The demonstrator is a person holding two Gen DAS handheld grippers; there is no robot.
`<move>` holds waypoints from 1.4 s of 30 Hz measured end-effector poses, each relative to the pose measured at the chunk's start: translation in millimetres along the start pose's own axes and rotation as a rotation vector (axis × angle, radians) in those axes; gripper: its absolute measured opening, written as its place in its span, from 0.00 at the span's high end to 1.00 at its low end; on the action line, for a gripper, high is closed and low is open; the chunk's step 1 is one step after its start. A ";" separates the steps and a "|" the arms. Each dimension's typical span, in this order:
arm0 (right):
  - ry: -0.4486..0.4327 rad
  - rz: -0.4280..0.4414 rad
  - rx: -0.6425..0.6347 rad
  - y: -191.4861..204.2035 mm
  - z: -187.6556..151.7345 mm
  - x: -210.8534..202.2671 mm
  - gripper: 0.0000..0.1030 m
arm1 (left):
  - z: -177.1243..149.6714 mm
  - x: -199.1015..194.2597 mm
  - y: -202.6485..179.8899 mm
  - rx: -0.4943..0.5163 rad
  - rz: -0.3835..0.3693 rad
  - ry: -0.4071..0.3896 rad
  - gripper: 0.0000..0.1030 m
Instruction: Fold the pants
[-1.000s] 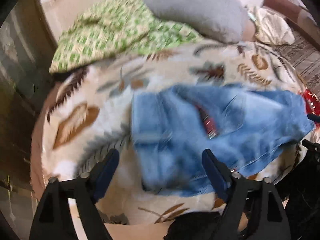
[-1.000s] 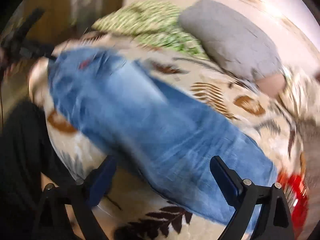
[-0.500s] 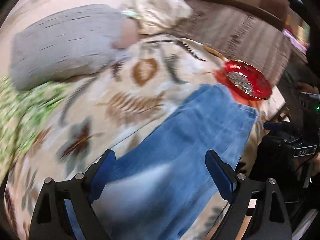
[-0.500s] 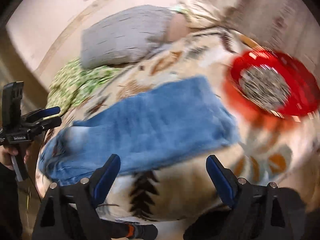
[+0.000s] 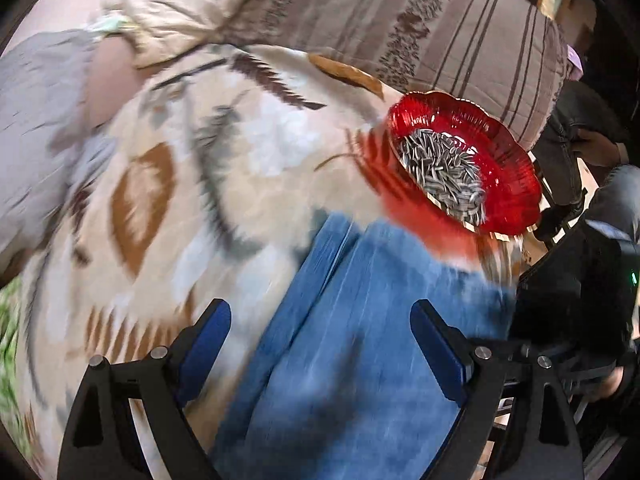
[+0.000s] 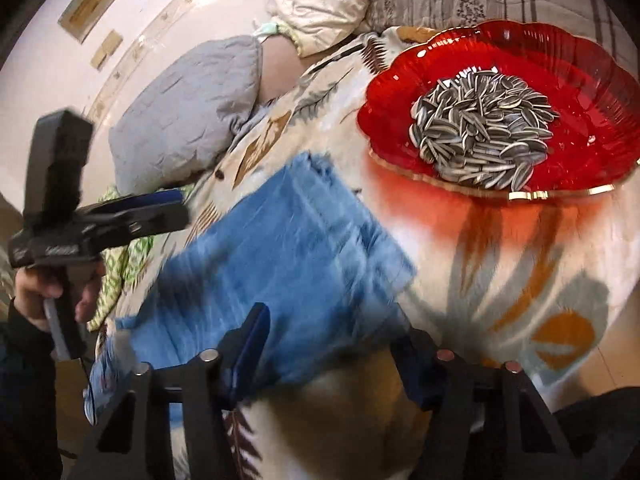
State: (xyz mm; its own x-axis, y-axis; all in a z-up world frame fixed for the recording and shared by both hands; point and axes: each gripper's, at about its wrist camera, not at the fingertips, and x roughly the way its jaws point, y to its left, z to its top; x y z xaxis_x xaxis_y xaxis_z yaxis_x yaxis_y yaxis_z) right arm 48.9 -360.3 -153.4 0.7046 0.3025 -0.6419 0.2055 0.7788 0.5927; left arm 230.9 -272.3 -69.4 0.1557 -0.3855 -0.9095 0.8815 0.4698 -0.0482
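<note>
Left wrist view: left tool (image 5: 320, 344) has its jaws wide apart, nothing clamped. Jeans (image 5: 352, 360) lie flat on the leaf-print blanket (image 5: 240, 168); the denim sits under and between the fingers, and I can't tell if the pads touch it. The leg ends point toward a red dish (image 5: 508, 184) of sunflower seeds (image 5: 444, 172), which sits just beyond the cloth edge. Grey pillow (image 5: 36, 92) at left, cream pillow (image 5: 192, 4) at top, striped cover (image 5: 460, 28) behind the dish. Picture is motion-blurred.

Right wrist view: right tool (image 6: 332, 356) has its jaws closing. The near corner of the jeans (image 6: 280, 248) lies between the fingers; the pads aren't pressing on it. The left blue pad (image 6: 250, 352) sits over the denim edge; the right finger is blurred. The jeans lie folded lengthwise on the blanket (image 6: 520, 280), with the dish (image 6: 580, 80) well apart at upper right and seeds (image 6: 484, 128) heaped in it. The left tool (image 6: 160, 212) hangs over the far side of the jeans, held by a hand (image 6: 48, 288). The grey pillow (image 6: 192, 112) lies beyond.
</note>
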 end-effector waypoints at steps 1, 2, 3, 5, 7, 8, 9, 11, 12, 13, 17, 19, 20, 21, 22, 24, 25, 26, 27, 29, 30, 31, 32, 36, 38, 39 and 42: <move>-0.005 0.002 0.013 -1.4 1.2 1.6 0.43 | 9.5 10.1 -2.4 0.013 -0.007 0.020 0.11; -0.013 0.001 0.018 -2.2 2.5 2.6 0.43 | 17.6 19.5 -4.7 0.027 -0.018 0.036 0.11; -0.016 -0.006 0.013 -1.1 2.2 3.4 0.43 | 22.5 26.2 -6.5 0.038 -0.028 0.046 0.11; -0.026 -0.018 0.002 1.7 2.2 5.1 0.43 | 33.4 43.7 -11.4 0.076 -0.060 0.081 0.11; -0.031 -0.028 -0.004 4.6 3.5 8.9 0.43 | 40.0 58.3 -14.6 0.110 -0.082 0.117 0.11; -0.037 -0.031 -0.008 5.9 3.4 10.2 0.43 | 42.1 66.1 -15.4 0.120 -0.099 0.142 0.11; -0.038 -0.034 -0.012 6.6 4.2 12.1 0.43 | 43.3 74.3 -15.3 0.125 -0.111 0.172 0.11; -0.043 -0.036 -0.016 5.7 4.9 12.8 0.43 | 42.9 90.1 -13.3 0.123 -0.129 0.230 0.11; -0.044 -0.035 -0.013 5.7 5.9 14.8 0.46 | 42.3 92.3 -12.2 0.114 -0.143 0.231 0.12; -0.047 -0.042 -0.015 4.1 7.2 14.6 0.58 | 41.6 91.1 -11.1 0.103 -0.167 0.220 0.23; -0.060 -0.038 0.011 -2.0 10.2 15.1 0.82 | 38.3 72.9 -7.1 0.067 -0.262 0.199 0.82; -0.063 -0.032 -0.015 3.7 9.6 12.8 0.88 | 35.5 56.6 -11.6 0.095 -0.245 0.173 0.86; -0.073 -0.032 -0.041 10.5 9.0 9.1 0.88 | 36.5 47.8 -13.7 0.095 -0.239 0.159 0.86; -0.083 -0.031 -0.052 14.0 8.7 5.7 0.88 | 38.8 37.8 -15.8 0.099 -0.232 0.138 0.87; -0.095 -0.030 -0.059 18.0 10.1 1.2 0.88 | 41.9 28.2 -18.2 0.105 -0.223 0.118 0.87; -0.141 -0.028 -0.087 26.8 16.6 -15.6 0.88 | 52.8 12.3 -22.4 0.115 -0.216 0.090 0.87; -0.160 -0.034 -0.101 30.6 21.8 -24.0 0.88 | 61.2 7.4 -25.8 0.124 -0.212 0.079 0.86; -0.169 -0.040 -0.107 32.4 25.0 -29.9 0.88 | 65.6 5.2 -27.7 0.127 -0.209 0.068 0.86; -0.182 -0.055 -0.109 33.1 30.9 -35.9 0.88 | 75.6 6.5 -31.2 0.120 -0.209 0.056 0.86; -0.207 -0.118 -0.118 28.6 43.4 -41.2 0.88 | 90.7 12.4 -33.5 0.099 -0.213 0.051 0.86; -0.207 -0.138 -0.107 24.0 48.0 -41.5 0.88 | 97.2 19.2 -38.3 0.101 -0.206 0.062 0.86; -0.197 -0.148 -0.077 15.4 53.7 -40.6 0.88 | 100.8 23.9 -41.3 0.108 -0.196 0.074 0.86; -0.189 -0.148 -0.064 8.9 55.4 -42.1 0.88 | 102.4 28.8 -43.7 0.108 -0.188 0.086 0.86; -0.182 -0.162 -0.109 8.9 52.6 -41.7 0.88 | 93.9 13.4 -40.0 0.075 -0.207 0.051 0.86; -0.213 -0.160 -0.153 21.3 50.3 -42.4 0.88 | 82.7 -5.2 -32.3 0.046 -0.219 0.027 0.86; -0.241 -0.157 -0.198 32.4 46.3 -47.6 0.88 | 76.3 -14.2 -29.0 0.037 -0.224 0.014 0.86; -0.301 -0.143 -0.308 62.7 37.5 -62.2 0.88 | 48.3 -47.4 -13.4 -0.004 -0.236 -0.025 0.86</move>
State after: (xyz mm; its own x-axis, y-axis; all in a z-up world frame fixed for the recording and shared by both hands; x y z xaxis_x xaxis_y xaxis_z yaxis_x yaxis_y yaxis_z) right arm 43.4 -350.9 -58.1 0.8592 0.0422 -0.5099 0.1358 0.9420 0.3069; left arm 233.3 -298.7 -5.7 -0.0437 -0.5047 -0.8622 0.8930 0.3673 -0.2602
